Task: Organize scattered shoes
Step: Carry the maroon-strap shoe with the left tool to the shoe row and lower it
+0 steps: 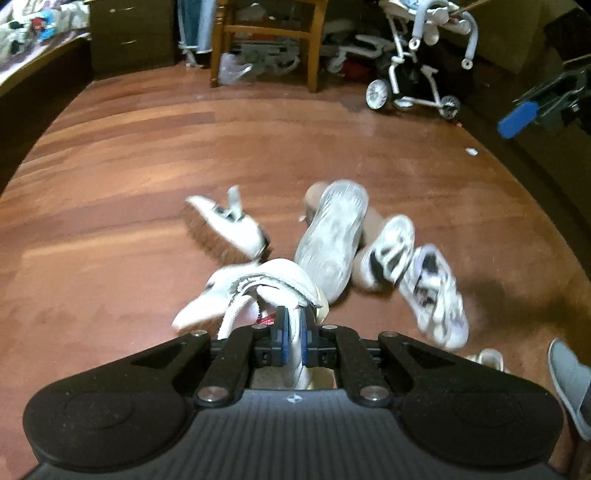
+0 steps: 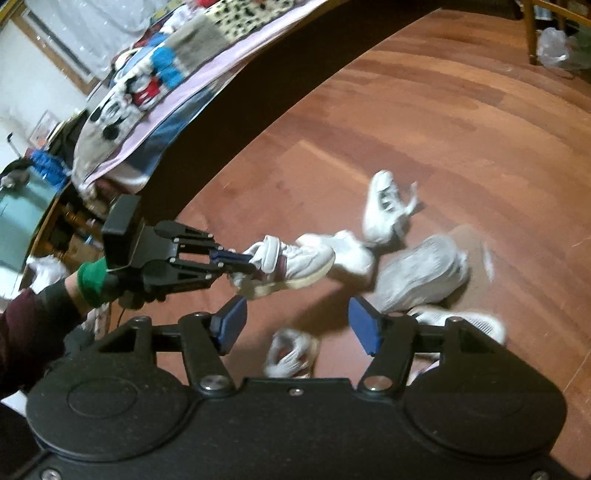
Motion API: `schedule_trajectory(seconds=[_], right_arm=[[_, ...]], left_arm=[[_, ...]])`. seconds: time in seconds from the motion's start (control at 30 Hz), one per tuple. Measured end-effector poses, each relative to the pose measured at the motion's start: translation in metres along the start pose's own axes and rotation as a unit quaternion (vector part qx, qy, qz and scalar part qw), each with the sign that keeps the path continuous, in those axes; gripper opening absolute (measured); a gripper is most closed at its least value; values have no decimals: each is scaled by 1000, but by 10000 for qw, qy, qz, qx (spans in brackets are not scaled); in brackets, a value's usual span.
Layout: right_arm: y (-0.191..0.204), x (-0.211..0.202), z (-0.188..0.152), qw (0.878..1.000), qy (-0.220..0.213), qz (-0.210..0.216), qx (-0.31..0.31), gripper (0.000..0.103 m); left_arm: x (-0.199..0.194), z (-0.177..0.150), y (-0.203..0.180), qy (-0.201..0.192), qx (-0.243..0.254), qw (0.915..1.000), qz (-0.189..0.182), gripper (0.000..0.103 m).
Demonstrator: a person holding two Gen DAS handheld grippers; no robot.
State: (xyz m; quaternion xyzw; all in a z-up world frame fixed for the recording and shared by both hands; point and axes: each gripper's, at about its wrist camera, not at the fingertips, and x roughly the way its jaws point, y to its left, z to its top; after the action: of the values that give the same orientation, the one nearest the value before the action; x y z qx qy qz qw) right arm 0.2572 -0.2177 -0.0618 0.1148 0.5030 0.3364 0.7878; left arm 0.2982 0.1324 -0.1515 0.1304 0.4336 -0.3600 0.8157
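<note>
My left gripper [image 1: 291, 325] is shut on the tongue and strap of a white sneaker [image 1: 258, 291], which hangs above the wooden floor. The right wrist view shows that same left gripper [image 2: 238, 260] gripping the sneaker [image 2: 299, 258] by its collar. My right gripper [image 2: 299, 326] stands open and empty above the shoe pile. On the floor lie an overturned sneaker showing its grey sole [image 1: 332, 236], a white shoe with a brown sole [image 1: 225, 229], two white-and-black sneakers [image 1: 391, 251] [image 1: 436, 295] and a small shoe [image 2: 291, 354].
A bed with a patterned blanket [image 2: 147, 85] runs along the left. A wooden chair [image 1: 266, 33], a plastic bag [image 1: 232, 68] and a white stroller [image 1: 417, 74] stand at the far side. A grey slipper [image 1: 569, 384] is at the right edge. A sleeve with a green cuff [image 2: 92, 280] holds the left gripper.
</note>
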Motion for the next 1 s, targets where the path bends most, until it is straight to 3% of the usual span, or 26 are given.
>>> schedule_trajectory(seconds=[0.13, 0.37, 0.53, 0.6, 0.67, 0.73, 0.77, 0.83, 0.9, 1.0], right_arm=[[18, 10, -20, 9998, 135, -5, 159, 63], [27, 9, -41, 9959, -107, 192, 873, 64], [27, 29, -38, 9977, 8, -86, 669, 64], [22, 36, -36, 9972, 65, -255, 704, 64], [15, 41, -35, 9958, 132, -317, 849, 64], [11, 43, -35, 9952, 187, -381, 877, 64], [10, 43, -35, 9952, 200, -404, 872, 65], [8, 42, -35, 9953, 205, -426, 847, 65], [7, 40, -35, 9954, 204, -429, 834, 65], [5, 37, -36, 9956, 207, -413, 818, 66]], left_arm=[[-10, -41, 6, 128, 100, 9997, 182, 6], [15, -122, 1, 833, 1151, 9886, 502, 6], [23, -157, 4, 1217, 1108, 9835, 747, 10], [19, -159, 13, 1233, 562, 9882, 717, 19], [4, -154, 29, 1081, -258, 9928, 437, 51], [-11, -152, 41, 752, -800, 9926, 514, 62], [-17, -152, 49, 627, -1156, 9898, 547, 62], [-28, -153, 64, 475, -1778, 9802, 735, 62], [-27, -156, 74, 678, -2251, 9659, 1082, 62], [-17, -165, 85, 954, -2997, 9424, 1140, 62]])
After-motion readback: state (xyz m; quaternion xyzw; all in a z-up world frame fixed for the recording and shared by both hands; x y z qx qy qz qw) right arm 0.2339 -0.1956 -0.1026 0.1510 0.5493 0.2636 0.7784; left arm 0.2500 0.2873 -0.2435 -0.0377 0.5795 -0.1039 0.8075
